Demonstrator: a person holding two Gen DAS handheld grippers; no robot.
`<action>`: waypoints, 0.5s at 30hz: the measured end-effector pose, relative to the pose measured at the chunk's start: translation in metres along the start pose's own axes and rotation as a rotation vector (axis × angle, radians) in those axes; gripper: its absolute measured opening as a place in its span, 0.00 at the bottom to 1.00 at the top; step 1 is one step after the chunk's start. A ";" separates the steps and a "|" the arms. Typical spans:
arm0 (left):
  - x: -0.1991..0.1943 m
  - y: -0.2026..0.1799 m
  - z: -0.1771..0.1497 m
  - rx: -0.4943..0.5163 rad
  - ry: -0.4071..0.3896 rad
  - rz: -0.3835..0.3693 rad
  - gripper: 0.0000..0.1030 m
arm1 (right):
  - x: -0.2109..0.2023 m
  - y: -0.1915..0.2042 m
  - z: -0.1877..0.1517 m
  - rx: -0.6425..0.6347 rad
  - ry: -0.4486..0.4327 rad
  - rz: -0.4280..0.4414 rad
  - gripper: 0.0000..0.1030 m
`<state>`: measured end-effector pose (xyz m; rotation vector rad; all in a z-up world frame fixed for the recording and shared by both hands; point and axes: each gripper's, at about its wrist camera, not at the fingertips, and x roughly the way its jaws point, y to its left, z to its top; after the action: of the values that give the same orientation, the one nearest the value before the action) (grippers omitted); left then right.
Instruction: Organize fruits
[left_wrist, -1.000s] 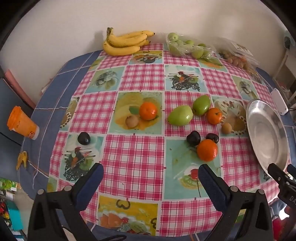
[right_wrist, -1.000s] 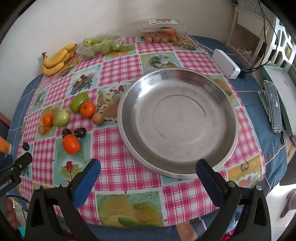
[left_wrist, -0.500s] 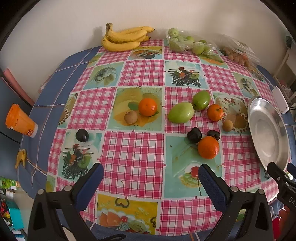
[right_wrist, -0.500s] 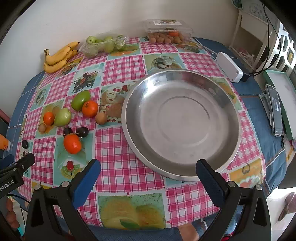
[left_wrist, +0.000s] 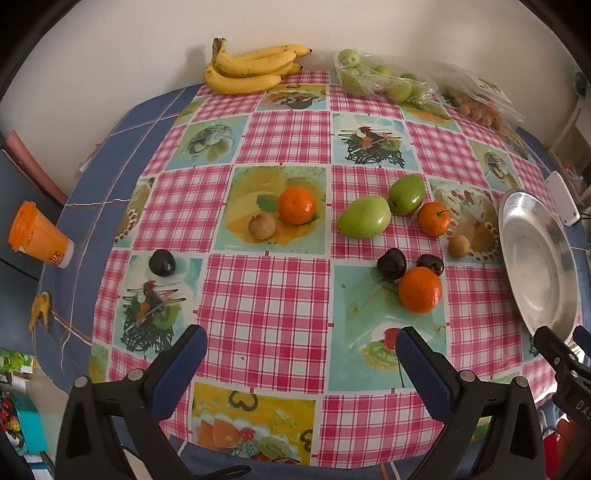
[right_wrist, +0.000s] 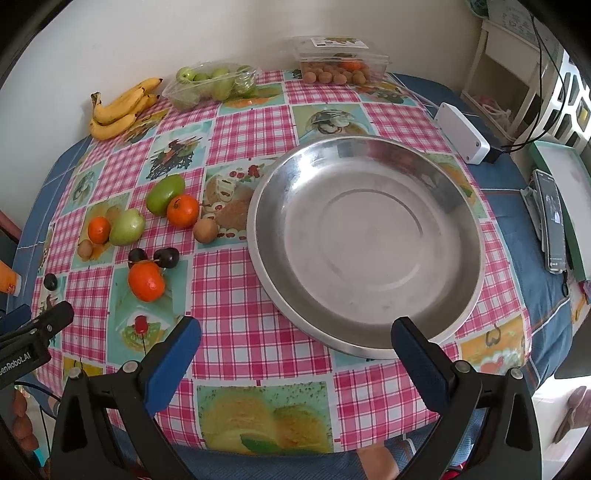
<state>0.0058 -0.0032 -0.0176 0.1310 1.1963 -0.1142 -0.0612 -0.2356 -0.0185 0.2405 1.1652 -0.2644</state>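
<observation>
Nothing is being carried yet: the sorting is being judged as barely begun, since the metal dish (right_wrist: 365, 240) is lying bare on the checked tablecloth (left_wrist: 266, 295) and every loose fruit is sitting beside it on the cloth. An opening approach seems to be under way.

Both tools are being held above the near edge of the table. The left gripper (left_wrist: 299, 354) is being kept spread wide with nothing between its blue pads, and the right gripper (right_wrist: 295, 347) is likewise being held apart and empty, over the near rim of the dish; neither is touching anything.

Closest to the left gripper an orange (left_wrist: 420, 290) is resting, pressed against two dark plums (left_wrist: 391, 263). Beyond them two green mangoes (left_wrist: 364, 222) are lying touching, with a smaller orange (left_wrist: 434, 218) just beside them and a small brown fruit (left_wrist: 459, 245) near the dish. A third orange (left_wrist: 297, 205) and another brown fruit (left_wrist: 262, 226) are sitting well to the left, and a lone plum (left_wrist: 161, 262) is lying farther left. Bananas (left_wrist: 251, 68) and two clear packs of fruit are being left by the wall.

For the next move, a descent over the nearest orange is probably called for, with the pads closing on its sides. Care will be needed, as the plums touching it could be nudged and set rolling.
</observation>
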 end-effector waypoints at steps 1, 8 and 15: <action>0.000 0.000 0.000 -0.001 0.001 0.000 1.00 | 0.000 0.000 0.000 -0.001 0.000 0.000 0.99; 0.001 0.001 0.000 -0.004 0.005 -0.001 1.00 | 0.000 0.000 0.000 -0.002 0.001 0.000 0.99; 0.002 0.001 0.000 -0.010 0.010 -0.002 1.00 | -0.001 0.002 -0.001 -0.013 0.003 0.000 0.99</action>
<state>0.0065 -0.0024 -0.0193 0.1215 1.2066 -0.1094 -0.0614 -0.2331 -0.0175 0.2302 1.1693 -0.2563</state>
